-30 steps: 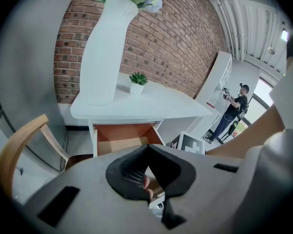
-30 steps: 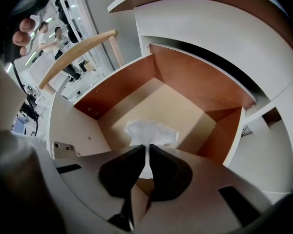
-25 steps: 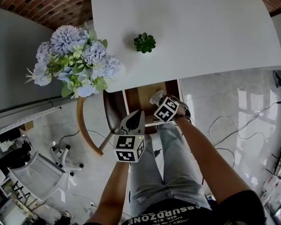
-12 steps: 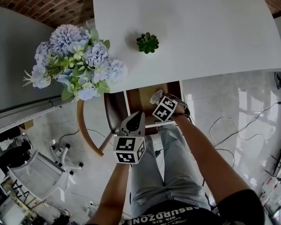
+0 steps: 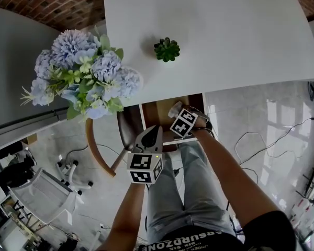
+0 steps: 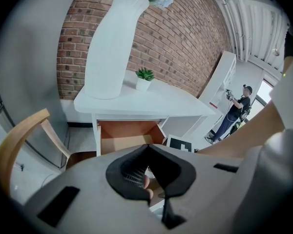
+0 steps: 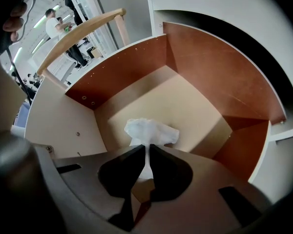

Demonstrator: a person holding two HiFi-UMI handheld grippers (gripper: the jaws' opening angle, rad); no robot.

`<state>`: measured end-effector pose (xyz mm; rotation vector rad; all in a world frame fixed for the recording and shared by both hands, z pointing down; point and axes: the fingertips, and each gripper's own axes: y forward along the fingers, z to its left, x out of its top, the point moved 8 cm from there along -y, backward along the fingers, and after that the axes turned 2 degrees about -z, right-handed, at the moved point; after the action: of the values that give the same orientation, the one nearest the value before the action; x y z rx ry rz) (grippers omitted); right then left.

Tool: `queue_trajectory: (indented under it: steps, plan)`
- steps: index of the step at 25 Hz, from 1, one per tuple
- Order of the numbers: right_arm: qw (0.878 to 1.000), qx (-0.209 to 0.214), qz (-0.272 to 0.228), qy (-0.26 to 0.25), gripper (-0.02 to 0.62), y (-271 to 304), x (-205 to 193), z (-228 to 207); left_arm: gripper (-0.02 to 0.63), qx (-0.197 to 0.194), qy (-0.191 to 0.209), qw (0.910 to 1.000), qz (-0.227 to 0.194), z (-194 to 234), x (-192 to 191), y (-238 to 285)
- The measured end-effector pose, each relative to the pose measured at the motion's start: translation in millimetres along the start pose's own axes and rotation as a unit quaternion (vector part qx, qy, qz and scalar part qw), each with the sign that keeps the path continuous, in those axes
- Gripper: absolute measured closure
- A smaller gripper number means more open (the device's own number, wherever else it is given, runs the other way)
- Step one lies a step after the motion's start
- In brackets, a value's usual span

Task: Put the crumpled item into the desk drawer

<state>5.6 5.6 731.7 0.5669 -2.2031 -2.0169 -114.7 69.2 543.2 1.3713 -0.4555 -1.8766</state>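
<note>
We hold the crumpled tissue [image 7: 151, 130] over the open drawer [image 7: 136, 67], right gripper [image 7: 147, 149] fingers clamped on it, ready to drop; left gripper [image 6: 147, 147] idles, fingers together.

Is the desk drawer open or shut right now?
Open. The drawer sticks out from the white desk, its wooden floor bare, and the right gripper holds crumpled tissue over it.

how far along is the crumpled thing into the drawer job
Done: the desk drawer is pulled open. In hand: the right hand-held gripper pinches the white crumpled item over the drawer's floor. Left: let it go inside.
</note>
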Motion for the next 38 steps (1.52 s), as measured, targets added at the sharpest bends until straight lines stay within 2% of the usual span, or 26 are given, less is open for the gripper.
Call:
queue_trajectory:
  steps: [15, 24, 32, 38]
  plan:
    - [1.0, 0.005, 0.024, -0.012, 0.568, 15.0, 0.8, -3.9, 0.609, 0.002, -0.006, 1.0, 0.005, 8.2, -6.3, 5.2]
    - [1.0, 0.009, 0.029, 0.001, 0.511, 15.4, -0.2, -4.6, 0.609, 0.001, -0.007, 1.0, 0.005, 7.4, -6.1, 8.2]
    - [1.0, 0.021, -0.003, 0.022, 0.488, -0.6, 3.6, -3.4, 0.609, -0.004, -0.002, 1.0, 0.003, -0.9, -3.6, 9.6]
    - [0.996, 0.018, -0.059, 0.058, 0.495, -29.7, 9.3, -2.1, 0.609, -0.005, 0.002, 1.0, -0.003, -6.8, 2.5, 6.8]
